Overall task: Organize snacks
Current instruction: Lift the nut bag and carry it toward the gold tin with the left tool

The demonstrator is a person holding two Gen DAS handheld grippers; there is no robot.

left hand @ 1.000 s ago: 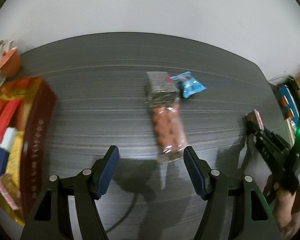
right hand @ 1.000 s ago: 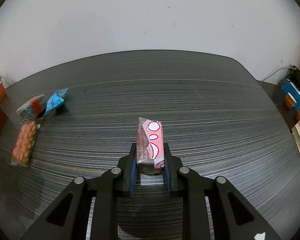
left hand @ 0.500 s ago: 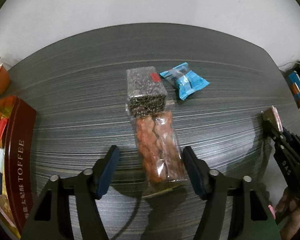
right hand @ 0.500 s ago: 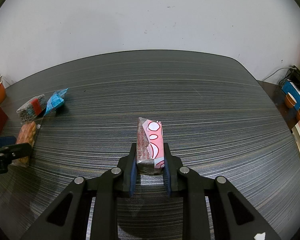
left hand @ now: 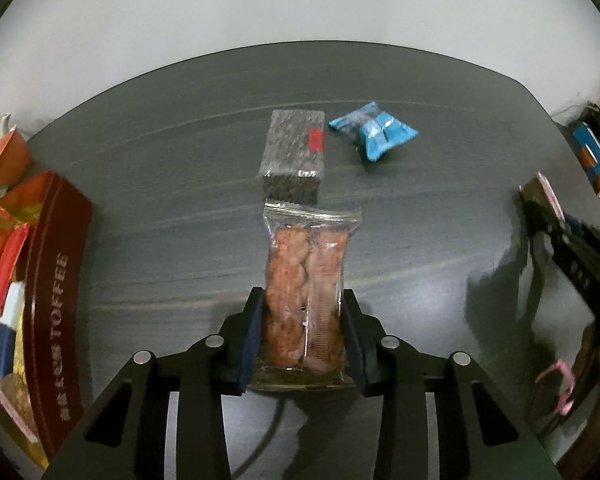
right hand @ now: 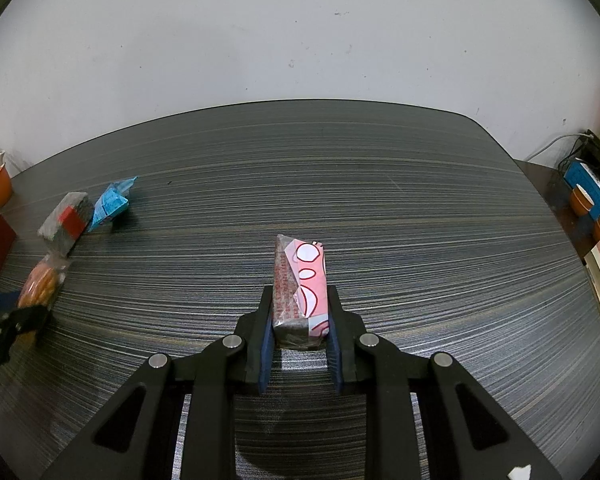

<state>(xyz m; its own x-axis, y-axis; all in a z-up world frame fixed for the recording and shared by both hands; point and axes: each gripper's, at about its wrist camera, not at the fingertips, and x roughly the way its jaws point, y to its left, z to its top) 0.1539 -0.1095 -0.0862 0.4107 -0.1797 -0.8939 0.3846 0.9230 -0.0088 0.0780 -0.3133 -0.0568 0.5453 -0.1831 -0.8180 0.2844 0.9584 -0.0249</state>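
My left gripper (left hand: 303, 316) is shut on a clear packet of orange snacks (left hand: 306, 280) that lies on the dark table. A grey-black block snack with a red label (left hand: 294, 156) lies just beyond it, and a blue wrapped snack (left hand: 374, 132) lies to its right. My right gripper (right hand: 300, 320) is shut on a pink-and-white wrapped bar (right hand: 300, 280) above the table. In the right wrist view the orange packet (right hand: 40, 284), the grey block (right hand: 66, 220) and the blue snack (right hand: 112, 202) sit at far left.
A dark red TOFFEE tin (left hand: 56, 292) holding several wrapped snacks stands at the left edge of the table. An orange cup (left hand: 10, 158) sits behind it. Boxes and cups (right hand: 592, 200) stand off the table's right side. A white wall runs behind the table.
My left gripper moved forward over the orange packet and closed its fingers on it. My right gripper stayed still, holding the pink bar.
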